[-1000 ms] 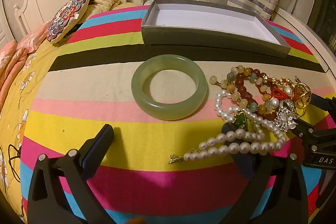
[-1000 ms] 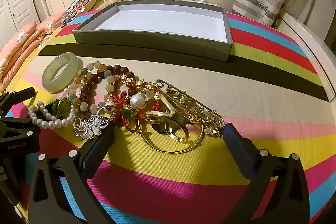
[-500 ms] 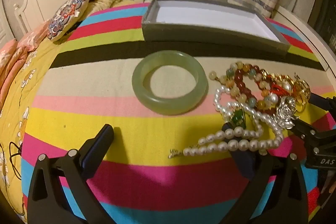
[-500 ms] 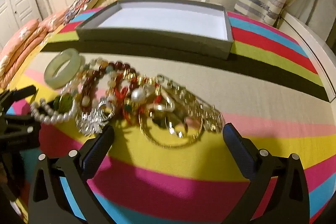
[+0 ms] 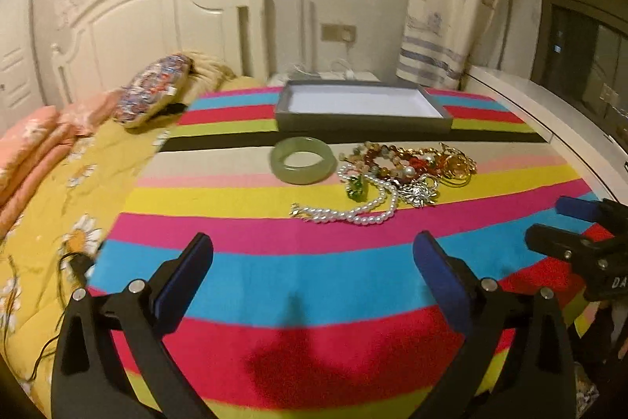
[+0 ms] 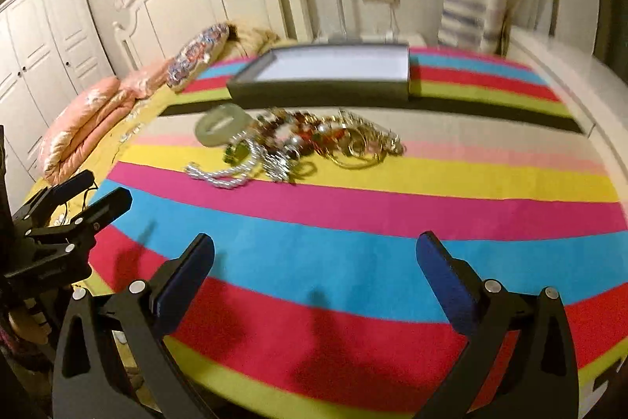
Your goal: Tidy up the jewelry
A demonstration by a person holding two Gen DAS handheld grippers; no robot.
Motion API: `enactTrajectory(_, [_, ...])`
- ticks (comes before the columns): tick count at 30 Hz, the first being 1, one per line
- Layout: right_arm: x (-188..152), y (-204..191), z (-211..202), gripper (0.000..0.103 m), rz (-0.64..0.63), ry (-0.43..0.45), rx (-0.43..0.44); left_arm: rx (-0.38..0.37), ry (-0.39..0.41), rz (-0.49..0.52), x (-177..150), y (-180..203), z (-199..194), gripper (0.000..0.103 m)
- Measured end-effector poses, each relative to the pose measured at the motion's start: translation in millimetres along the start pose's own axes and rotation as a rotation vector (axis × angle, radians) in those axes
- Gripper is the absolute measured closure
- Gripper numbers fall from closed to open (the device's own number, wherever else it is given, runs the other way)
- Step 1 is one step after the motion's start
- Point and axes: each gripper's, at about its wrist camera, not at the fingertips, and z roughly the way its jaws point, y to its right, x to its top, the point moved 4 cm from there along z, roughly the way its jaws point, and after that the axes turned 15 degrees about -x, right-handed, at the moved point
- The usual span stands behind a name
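While apart, both grippers (image 5: 312, 258) agape.

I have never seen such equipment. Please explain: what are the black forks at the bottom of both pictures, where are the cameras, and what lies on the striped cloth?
Each fork is a hand-held two-finger gripper with a camera on it, looking forward along its fingers. One picture comes from the left gripper, the other from the right gripper. Both are open and hold nothing. On the striped cloth lie a green bangle, a pearl necklace and a tangle of beads and gold pieces. Behind them stands an open grey box, with nothing visible inside.
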Motion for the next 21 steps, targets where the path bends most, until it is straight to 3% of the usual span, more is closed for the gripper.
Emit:
enactTrajectory(6, [16, 6, -20, 0.004, -0.016, 0.071, -0.039, 0.044, 0.052, 0.052, -1, 15, -34, 0.002])
enactTrajectory(21, [15, 4, -20, 0.004, -0.035, 0.069, -0.032, 0.038, 0.062, 0.051, -2, 14, -49, 0.002])
